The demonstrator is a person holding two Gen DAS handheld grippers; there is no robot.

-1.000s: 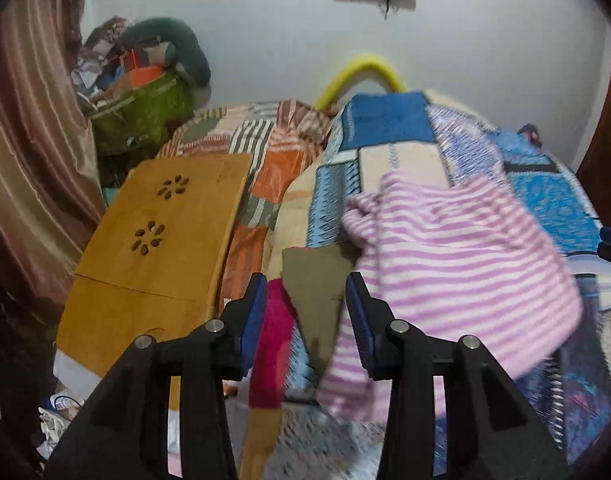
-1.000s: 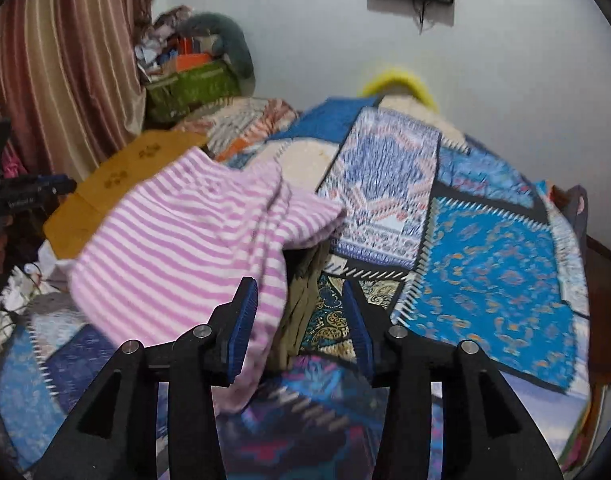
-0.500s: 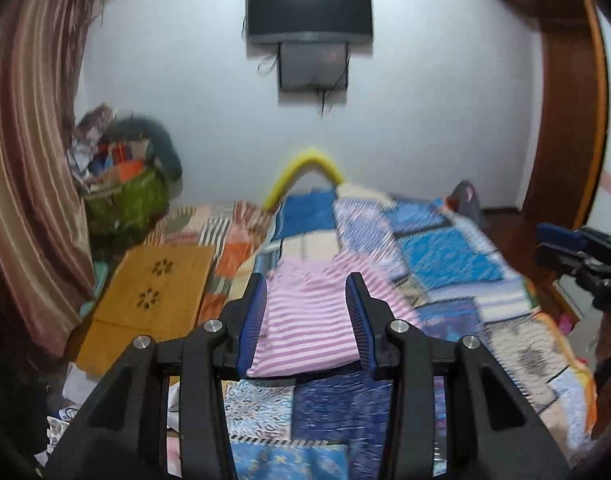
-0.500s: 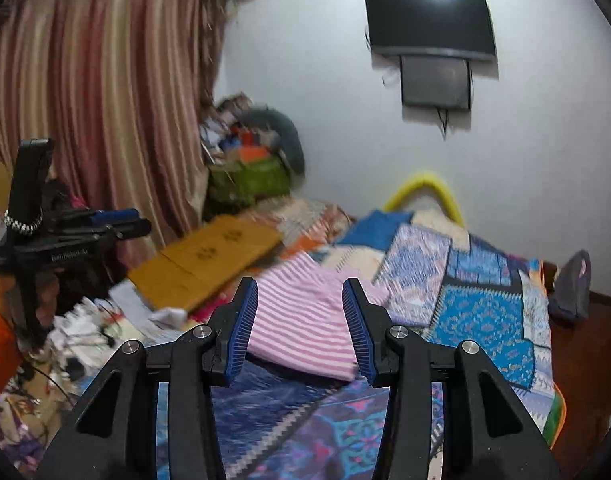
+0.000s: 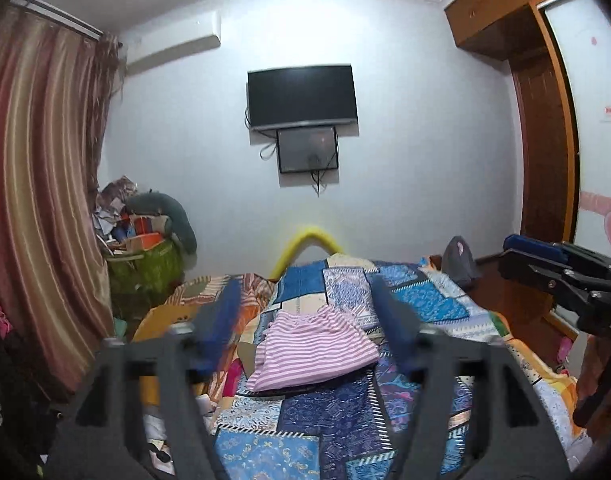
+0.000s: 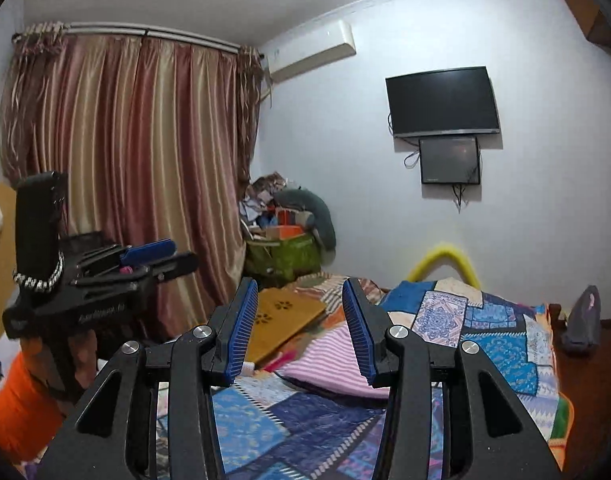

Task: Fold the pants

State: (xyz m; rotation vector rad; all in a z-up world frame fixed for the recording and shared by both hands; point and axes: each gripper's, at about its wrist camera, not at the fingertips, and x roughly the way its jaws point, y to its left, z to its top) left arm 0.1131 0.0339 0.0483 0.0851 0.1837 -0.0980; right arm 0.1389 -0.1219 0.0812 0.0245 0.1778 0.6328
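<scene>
The pink-striped pants (image 5: 315, 346) lay folded into a compact bundle on the patchwork bed (image 5: 433, 304), in the lower centre of the left wrist view and well apart from both claws. From the left claw (image 5: 305, 334) the bundle sat straight ahead and below, framed between the blurred blue pads, whose jaws were opening with nothing between them. The bundle's long axis ran roughly across that frame, tilted slightly up to the right. In the right wrist view the pants (image 6: 325, 354) showed low in the frame behind the right claw (image 6: 301, 330), which stood at a moderate gap and held nothing. Neither claw touched the cloth. The left seemed the more squarely lined up on it, though which hand was nearer could not be told. Judging by the tidy shape, the folding looked essentially done.
</scene>
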